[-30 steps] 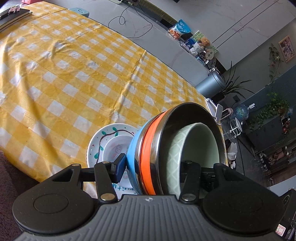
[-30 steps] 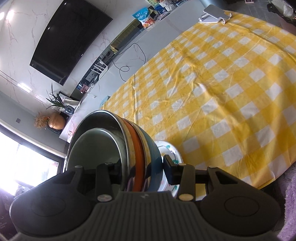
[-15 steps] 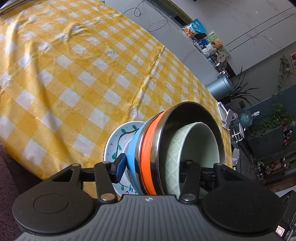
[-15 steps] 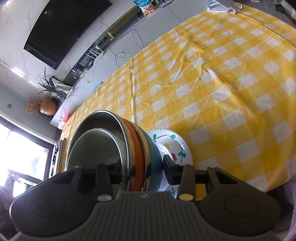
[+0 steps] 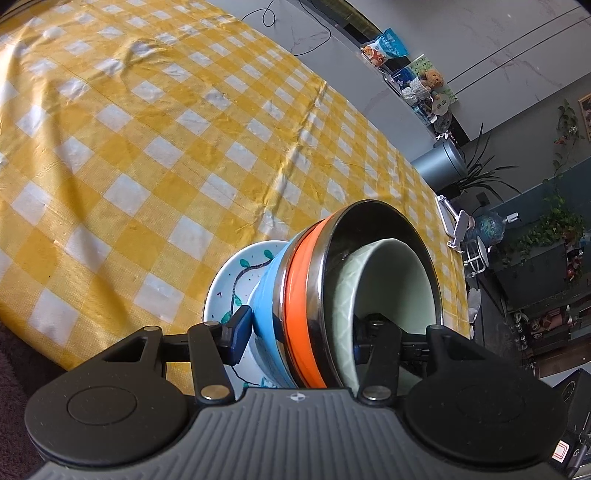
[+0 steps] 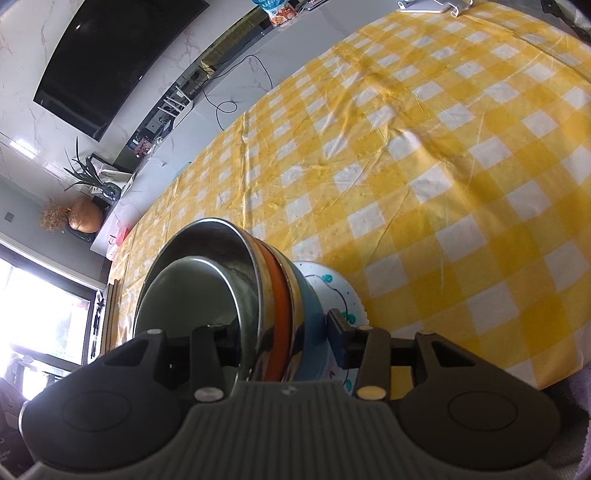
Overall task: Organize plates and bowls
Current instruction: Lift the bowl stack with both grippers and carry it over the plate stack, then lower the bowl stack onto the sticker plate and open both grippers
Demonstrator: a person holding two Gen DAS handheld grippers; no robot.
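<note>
Left wrist view, bottom of frame: left gripper (image 5: 301, 334) clamped across a tilted nested stack of bowls (image 5: 332, 295), one blue pad (image 5: 238, 334) on the outside of the pale blue outer bowl (image 5: 267, 314), the other finger inside, against the pale green ceramic bowl (image 5: 388, 291)

Stack order, outside in: pale blue bowl, orange-banded bowl (image 5: 301, 310), shiny stainless steel bowl (image 5: 373, 218), green bowl innermost. Stack stands on edge, mouths facing frame right

Right wrist view, bottom of frame: right gripper (image 6: 286, 338) grips the same stack from the opposite rim, jaws at a middling spread; blue pad (image 6: 338, 338) on the blue bowl's outer wall, other finger hidden inside the steel bowl (image 6: 236, 258). Mouths face frame left here

Just behind the stack: white round plate with a painted teal-leaf vine (image 5: 240, 273), lying flat near the table's front edge. The stack's underside sits right over it; cannot tell if they touch. Same plate lower centre in the right view (image 6: 332, 291)

Beyond: yellow-and-white checked tablecloth (image 5: 147, 147) fills mid-frame, creased

Far: grey counter with black cable (image 5: 295, 33) top centre, blue snack bag (image 5: 386, 46) upper right, plush bear (image 5: 430, 79) beside it. Right view: black wall-mounted TV (image 6: 110, 55) upper left
</note>
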